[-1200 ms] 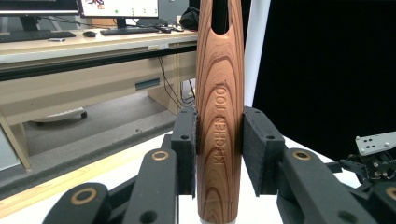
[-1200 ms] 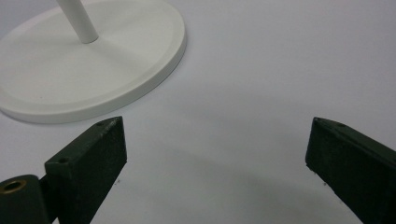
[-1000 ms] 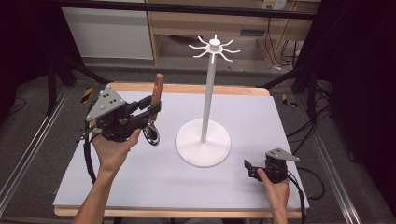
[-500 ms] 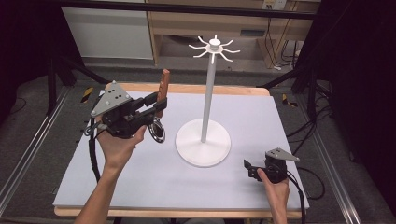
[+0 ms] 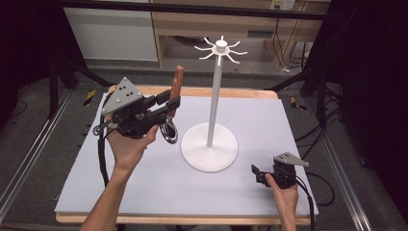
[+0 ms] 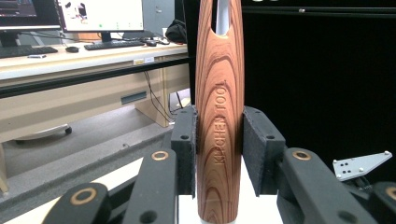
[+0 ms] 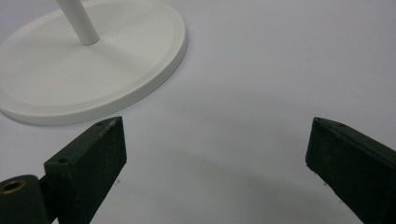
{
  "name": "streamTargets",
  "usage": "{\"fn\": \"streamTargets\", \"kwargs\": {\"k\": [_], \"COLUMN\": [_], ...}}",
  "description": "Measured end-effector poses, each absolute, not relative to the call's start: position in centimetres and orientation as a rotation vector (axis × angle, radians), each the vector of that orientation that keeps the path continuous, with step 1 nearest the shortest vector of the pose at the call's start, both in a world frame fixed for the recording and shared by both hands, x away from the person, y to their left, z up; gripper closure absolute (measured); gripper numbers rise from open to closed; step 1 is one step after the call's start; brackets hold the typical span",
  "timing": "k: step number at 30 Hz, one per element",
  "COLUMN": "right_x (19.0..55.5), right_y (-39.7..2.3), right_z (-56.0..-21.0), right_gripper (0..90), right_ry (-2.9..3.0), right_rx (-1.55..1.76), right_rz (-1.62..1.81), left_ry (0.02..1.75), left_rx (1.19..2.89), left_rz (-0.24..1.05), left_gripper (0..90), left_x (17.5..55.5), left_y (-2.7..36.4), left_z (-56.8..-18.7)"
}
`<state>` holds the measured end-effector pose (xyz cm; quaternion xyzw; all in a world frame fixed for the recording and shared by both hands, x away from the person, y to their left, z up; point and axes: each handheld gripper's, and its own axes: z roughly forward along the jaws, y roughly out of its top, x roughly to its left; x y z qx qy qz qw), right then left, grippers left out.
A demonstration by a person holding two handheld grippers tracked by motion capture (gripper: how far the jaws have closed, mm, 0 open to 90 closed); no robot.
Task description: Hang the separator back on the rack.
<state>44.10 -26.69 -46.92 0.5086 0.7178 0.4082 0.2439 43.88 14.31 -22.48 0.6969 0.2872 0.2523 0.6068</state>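
Note:
A kitchen tool with a brown wooden handle (image 5: pixel 177 83) stands nearly upright in the air left of the white hook stand (image 5: pixel 214 101). Its round metal end (image 5: pixel 169 133) hangs below. My left gripper (image 5: pixel 171 104) is shut on the handle. In the left gripper view the handle (image 6: pixel 219 84), stamped KITCHEN TOOL, sits pinched between the two black pads (image 6: pixel 186 140) of that gripper (image 6: pixel 219 144). My right gripper (image 5: pixel 257 173) rests low on the mat by the stand's round base (image 5: pixel 210 147). It is open (image 7: pixel 217 140), with bare mat between its jaws.
The stand's ring of hooks (image 5: pixel 221 48) tops its pole. A pale mat (image 5: pixel 288 125) covers the wooden table. Metal rails (image 5: pixel 29 159) run along both sides, and cables (image 5: pixel 317 130) lie right of the table. A desk with monitors (image 6: pixel 98 14) stands beyond.
My left gripper has carried the tool to the right and a little upward, closer to the stand. The right gripper has stayed where it was.

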Motion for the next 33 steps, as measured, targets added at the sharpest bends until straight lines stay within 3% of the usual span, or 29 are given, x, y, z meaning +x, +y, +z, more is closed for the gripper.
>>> {"fn": "streamTargets", "kwargs": {"k": [33], "right_x": [44.1], "right_y": [-27.0], "right_z": [-46.9], "right_gripper": [5.7], "right_ry": [1.955], "right_rx": [1.404], "right_rz": [1.129], "left_ry": [0.661], "left_rx": [1.622], "left_rz": [0.564], "left_gripper": [67.4], "left_x": [45.9], "left_y": [12.4], "left_z": [-20.6]}}
